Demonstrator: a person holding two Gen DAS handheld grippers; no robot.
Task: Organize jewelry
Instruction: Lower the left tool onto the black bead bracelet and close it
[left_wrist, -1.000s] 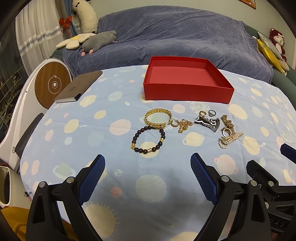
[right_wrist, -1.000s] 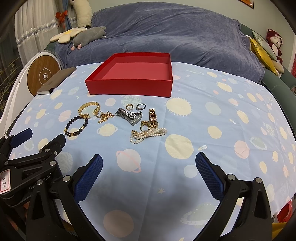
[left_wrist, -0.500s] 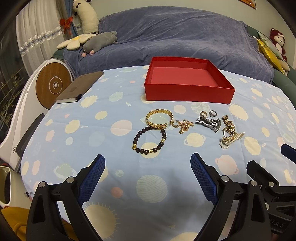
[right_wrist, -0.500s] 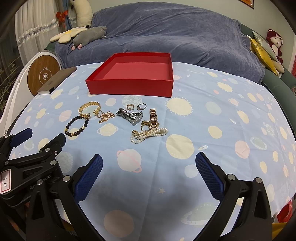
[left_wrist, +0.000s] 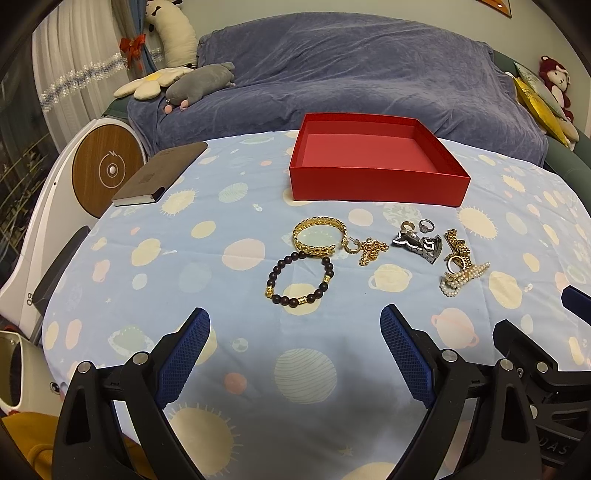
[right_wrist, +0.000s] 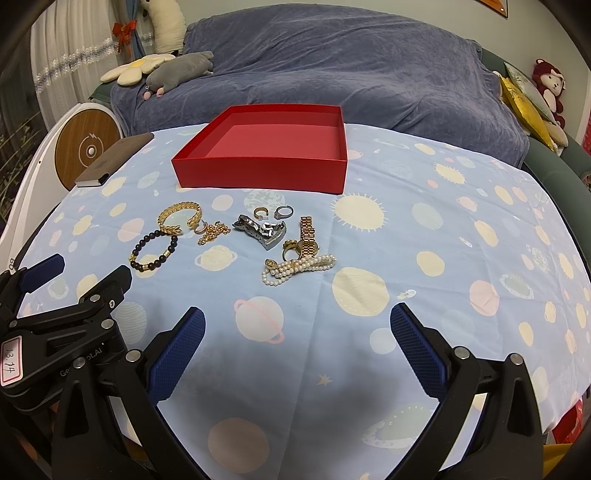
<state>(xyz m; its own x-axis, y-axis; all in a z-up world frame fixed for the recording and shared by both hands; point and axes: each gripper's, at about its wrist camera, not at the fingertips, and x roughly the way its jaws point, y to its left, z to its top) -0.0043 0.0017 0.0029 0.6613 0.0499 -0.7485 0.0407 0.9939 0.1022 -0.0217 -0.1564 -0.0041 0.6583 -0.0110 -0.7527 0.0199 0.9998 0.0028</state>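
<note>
Right wrist only: numbered label (right_wrist: 10, 357).

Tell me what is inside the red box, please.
Nothing shows inside the red box: only its bare pink floor. The strip of floor just behind the near wall is hidden in both views. All the jewelry lies on the tablecloth before it.

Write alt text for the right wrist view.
An open right gripper hovers over a planet-print tablecloth, facing scattered jewelry: a pearl strand, a dark bead bracelet, a gold bangle. Behind sits an empty red box.
</note>
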